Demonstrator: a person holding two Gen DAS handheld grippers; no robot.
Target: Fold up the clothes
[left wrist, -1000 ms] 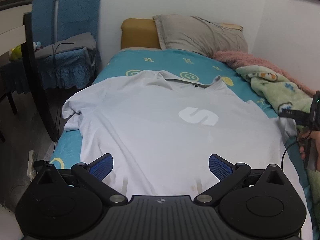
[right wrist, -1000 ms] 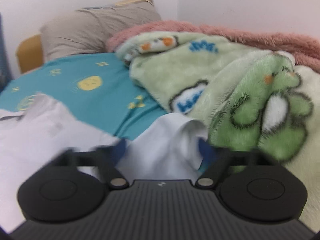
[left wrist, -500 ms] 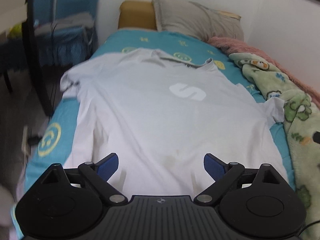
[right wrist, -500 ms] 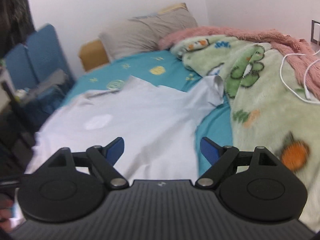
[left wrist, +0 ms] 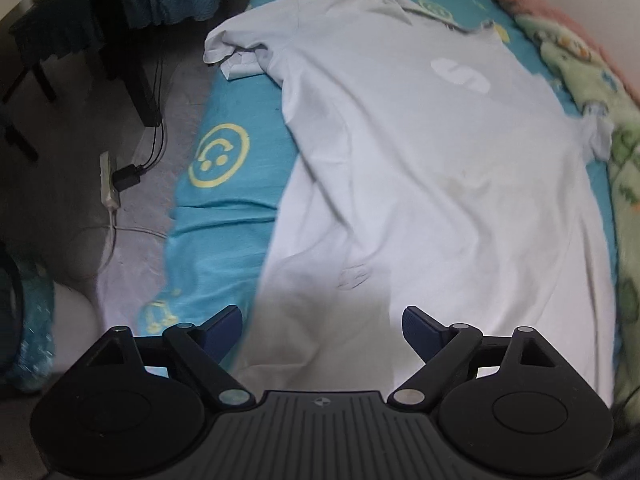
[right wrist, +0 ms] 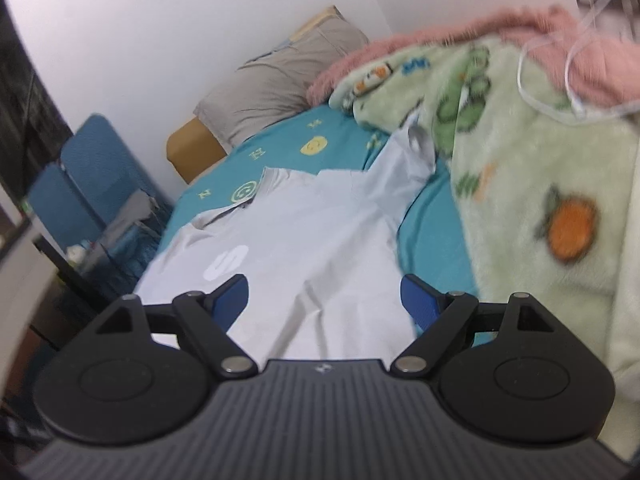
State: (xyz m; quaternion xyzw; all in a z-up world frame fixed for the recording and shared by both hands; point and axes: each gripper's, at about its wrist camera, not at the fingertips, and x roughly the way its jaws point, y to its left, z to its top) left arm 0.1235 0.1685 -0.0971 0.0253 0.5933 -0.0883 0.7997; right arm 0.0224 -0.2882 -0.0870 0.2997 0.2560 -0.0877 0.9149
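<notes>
A white polo shirt with a pale chest logo lies spread face up on the teal bed sheet, collar toward the pillows. My left gripper points steeply down over the shirt's lower left hem; its jaws are closing, wide apart, pads clear of the cloth. In the right wrist view the same shirt stretches away, its right sleeve lying against the green blanket. My right gripper hovers open above the shirt's lower right part, nothing pinched between its blue pads.
A green cartoon blanket and pink fleece pile along the bed's right side, with a white cable on top. A grey pillow lies at the head. Left of the bed are blue chairs, a power strip and cords on the floor.
The left gripper tipped downward and swung toward the shirt's lower left hem and the bed's edge, its jaws narrowing slightly. The right gripper pulled back from the sleeve and rolled, staying open.
</notes>
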